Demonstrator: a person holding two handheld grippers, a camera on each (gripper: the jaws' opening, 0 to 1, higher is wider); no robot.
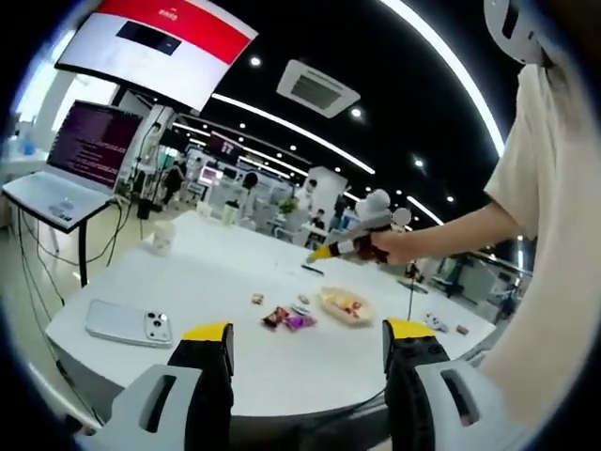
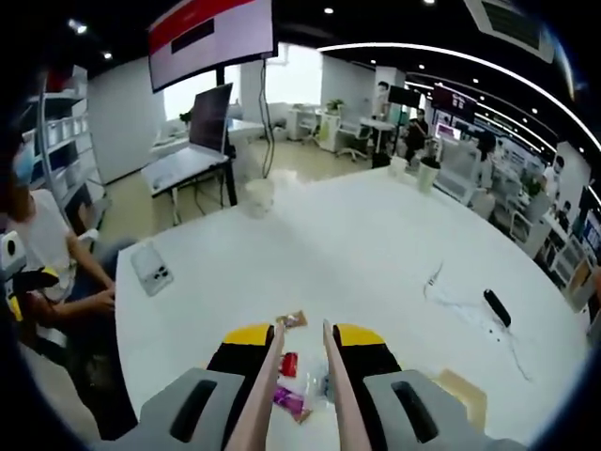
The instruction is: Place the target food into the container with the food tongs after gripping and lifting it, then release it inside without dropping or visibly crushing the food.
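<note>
While my left gripper [image 1: 307,352] stood with its yellow-tipped jaws spread wide and empty over the round white table [image 1: 225,272], my right gripper [image 2: 302,349] clamped the pale pink food tongs [image 2: 302,395]. I held the tongs' two arms slightly apart, gripping nothing. Small wrapped snacks [image 2: 289,365] lay on the table just past their tips, near the shallow clear plastic container [image 1: 346,305]. A silver phone [image 1: 130,323] lay well apart.

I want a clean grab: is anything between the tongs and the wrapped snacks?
Nothing visible blocks them. In the right gripper view the tongs, held by the right gripper, hang open over the wrapped snacks on the white table.
</note>
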